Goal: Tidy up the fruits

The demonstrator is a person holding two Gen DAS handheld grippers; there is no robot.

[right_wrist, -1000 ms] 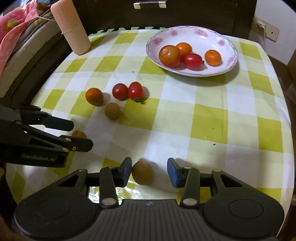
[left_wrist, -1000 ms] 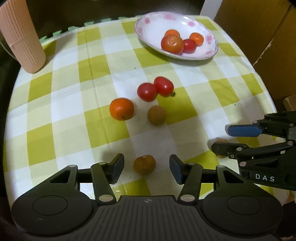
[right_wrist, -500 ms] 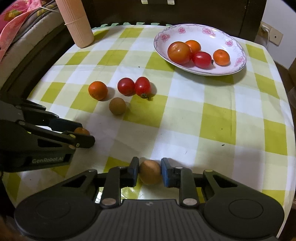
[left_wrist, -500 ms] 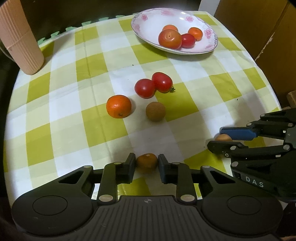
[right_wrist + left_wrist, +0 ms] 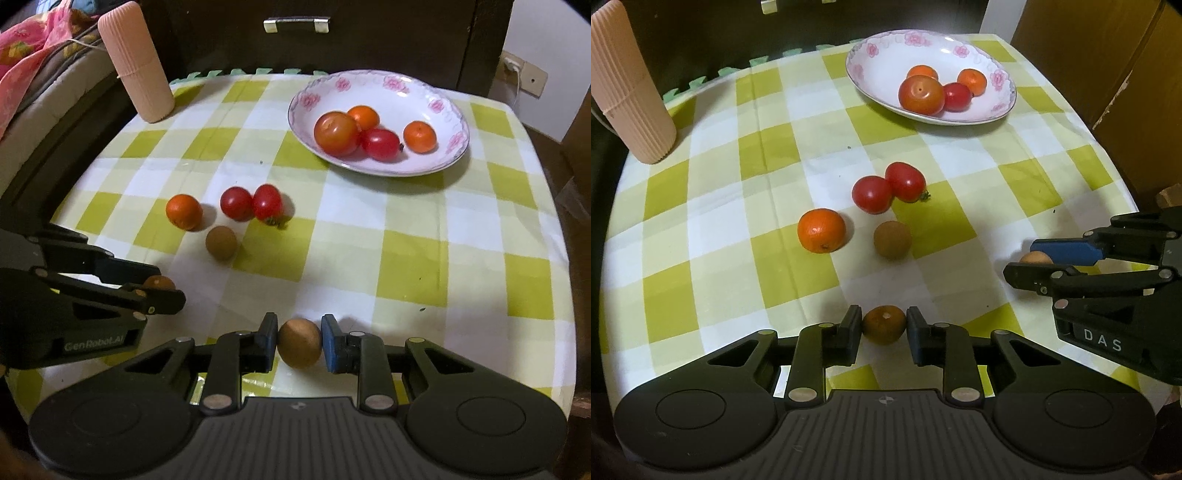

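My left gripper (image 5: pixel 884 329) is shut on a small dark orange fruit (image 5: pixel 884 325), held just above the checked cloth. In the right wrist view my right gripper (image 5: pixel 299 342) is shut on a brown round fruit (image 5: pixel 299 342). On the cloth lie an orange (image 5: pixel 821 235), two red tomatoes (image 5: pixel 871 194) touching each other, and another brown fruit (image 5: pixel 892 239). The flowered white bowl (image 5: pixel 871 70) at the far side holds several tomatoes and oranges. Seen from the left wrist, the right gripper (image 5: pixel 1030 260) is at the right edge with its fruit (image 5: pixel 1036 257) between the fingers.
A ribbed pink cup (image 5: pixel 626 92) stands at the far left corner of the table. A dark cabinet with a metal handle (image 5: pixel 295 25) is behind the table. Cardboard panels (image 5: pixel 1115 55) rise at the right. Pink fabric (image 5: pixel 26 48) lies off the left edge.
Both grippers went from open around their fruits to shut on them, then lifted slightly and drew back. The fruits on the cloth and in the bowl stayed put.
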